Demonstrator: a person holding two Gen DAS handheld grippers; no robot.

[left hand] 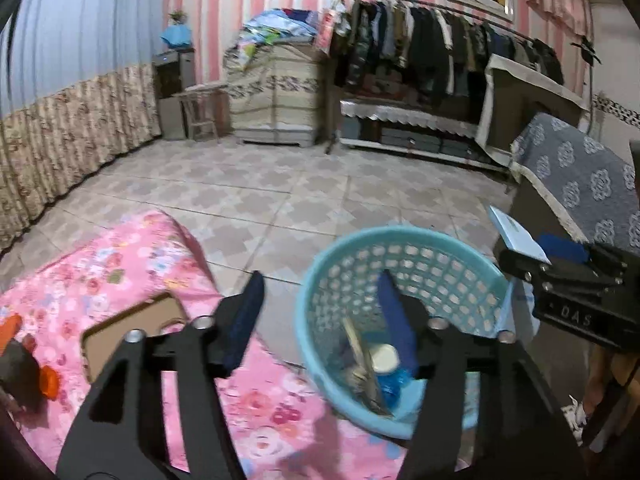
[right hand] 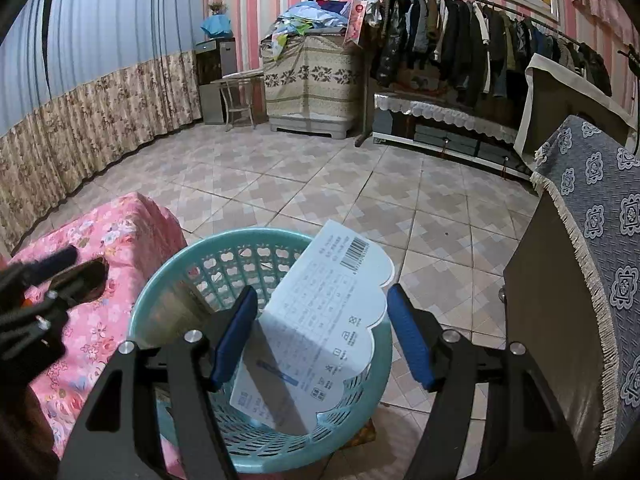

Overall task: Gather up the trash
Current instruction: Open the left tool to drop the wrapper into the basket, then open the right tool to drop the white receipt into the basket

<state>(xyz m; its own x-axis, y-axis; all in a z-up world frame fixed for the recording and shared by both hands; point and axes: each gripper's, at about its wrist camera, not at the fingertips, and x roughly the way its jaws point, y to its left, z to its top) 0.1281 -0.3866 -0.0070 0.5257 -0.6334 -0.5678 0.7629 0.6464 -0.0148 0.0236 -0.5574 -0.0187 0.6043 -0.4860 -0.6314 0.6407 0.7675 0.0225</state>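
Note:
A turquoise plastic basket [left hand: 440, 272] stands on the tiled floor beside a bed covered in pink floral cloth [left hand: 132, 256]. Inside it lie a white cap [left hand: 384, 358], a blue wrapper [left hand: 394, 384] and a flat strip. My left gripper [left hand: 320, 320] is open with nothing between its pads; it hovers over the basket's left rim and the bed edge. In the right wrist view my right gripper [right hand: 324, 332] is over the basket [right hand: 168, 276] and clamps a white printed card [right hand: 320, 320] with a barcode by its two side edges. The left wrist view shows that card [left hand: 520, 232] sticking up from the right gripper [left hand: 560, 268].
On the bed lie a brown cardboard piece [left hand: 132, 328] and orange items [left hand: 50, 380] at the far left. A dark piece of furniture under a grey patterned cover [right hand: 592, 208] stands close on the right. Tiled floor [right hand: 320, 184] stretches to a clothes rack [right hand: 460, 40] and curtains [right hand: 100, 112].

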